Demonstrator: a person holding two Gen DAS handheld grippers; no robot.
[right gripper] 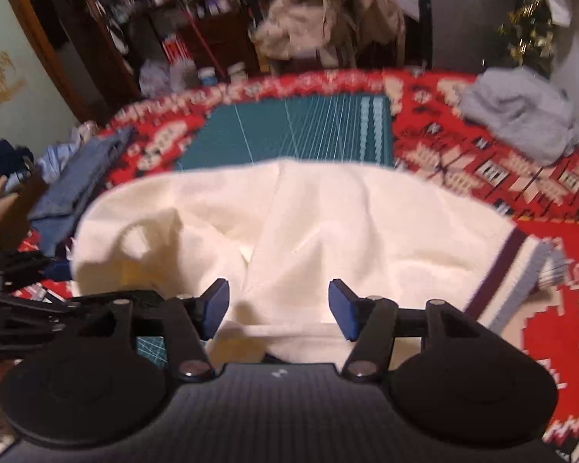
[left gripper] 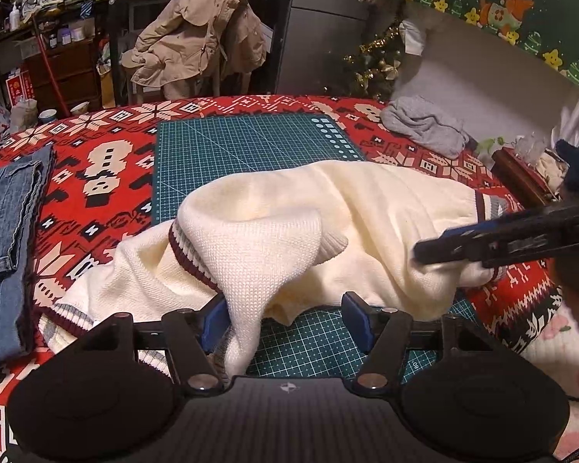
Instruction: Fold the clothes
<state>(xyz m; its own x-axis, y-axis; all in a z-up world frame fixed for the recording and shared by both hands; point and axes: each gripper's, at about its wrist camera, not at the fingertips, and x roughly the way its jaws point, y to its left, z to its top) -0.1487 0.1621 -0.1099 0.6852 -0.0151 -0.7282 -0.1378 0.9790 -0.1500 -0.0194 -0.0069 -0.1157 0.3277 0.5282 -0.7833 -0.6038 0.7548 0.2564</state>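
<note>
Left gripper: jaws apart; a fold of the sweater hangs down between them against the left pad, not pinched.
Right gripper: jaws apart, cloth lying between and under them; in the left view its body reaches in from the right over the sweater's near right edge. Whether it touches the knit I cannot tell.
Sweater: just ahead of both grippers, bunched on the near part of the mat, spilling onto the cloth on both sides.
Long axis: runs left to right across both grippers; a striped hem sits at the near left, a striped cuff at the far right.
Progress: sweater rumpled with one flap turned over, not a tidy fold; flattening and folding remain.
Jeans: left of the left gripper, lying folded.
Grey garment: far right, crumpled, not folded.
</note>
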